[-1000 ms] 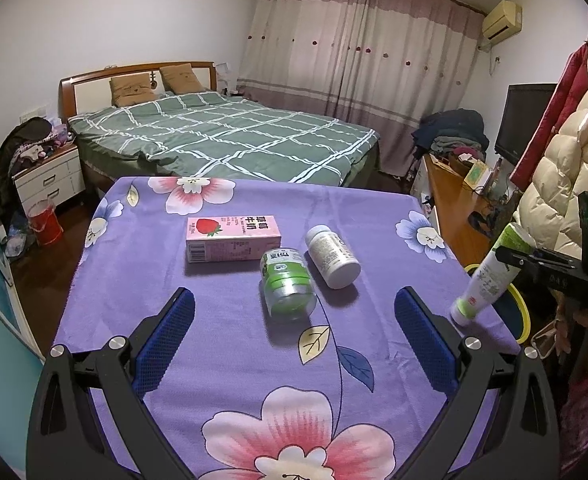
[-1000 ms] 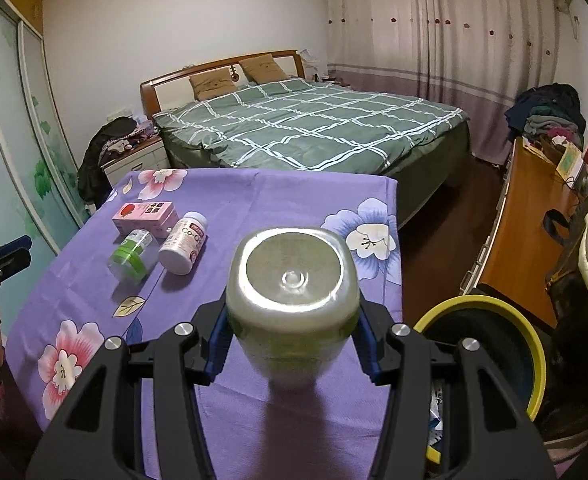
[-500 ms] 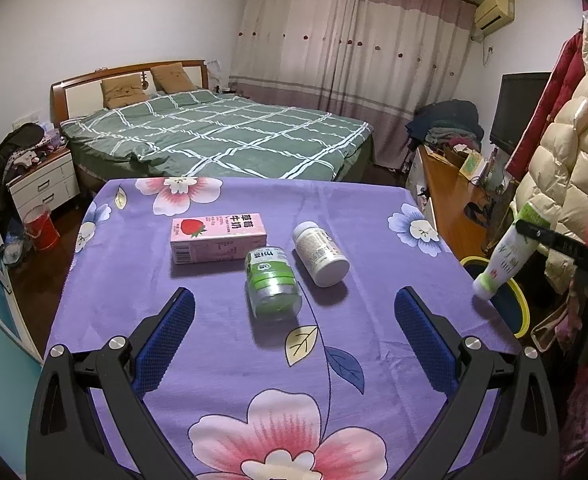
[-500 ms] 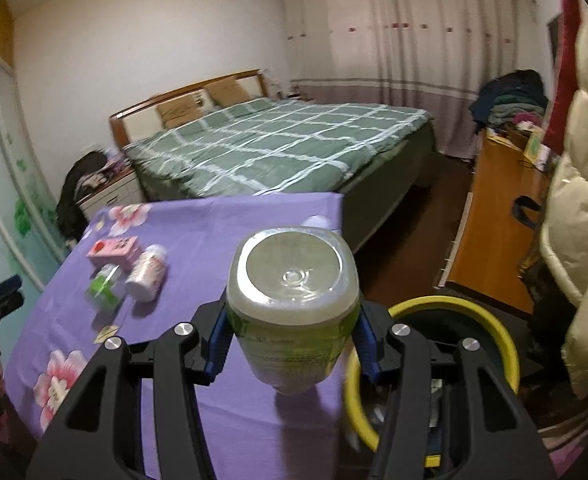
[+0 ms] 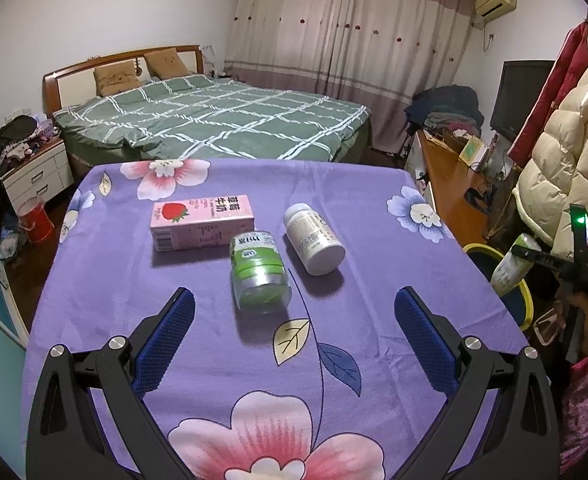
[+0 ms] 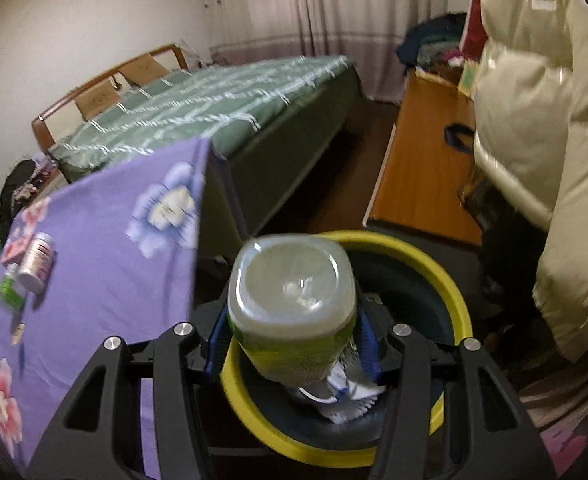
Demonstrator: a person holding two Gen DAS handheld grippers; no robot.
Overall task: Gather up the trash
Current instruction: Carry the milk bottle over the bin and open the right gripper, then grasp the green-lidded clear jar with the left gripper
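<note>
Only right wrist shows bin (image 6: pixel 460 300) contents, bottle (image 6: pixel 291 308) held

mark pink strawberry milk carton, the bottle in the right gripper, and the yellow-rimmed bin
pink strawberry milk carton (image 5: pixel 201 220), left wrist view, on its top face.
green-labelled bottle (image 6: pixel 291 304), right wrist view, on its upturned base.
yellow-rimmed bin (image 6: pixel 452 296), right wrist view, on the right side of its rim.

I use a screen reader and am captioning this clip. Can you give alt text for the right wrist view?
The right gripper clamps a green-labelled bottle over a yellow-rimmed bin holding some trash. At left, a purple floral tablecloth with more containers; a green bed behind.
</note>
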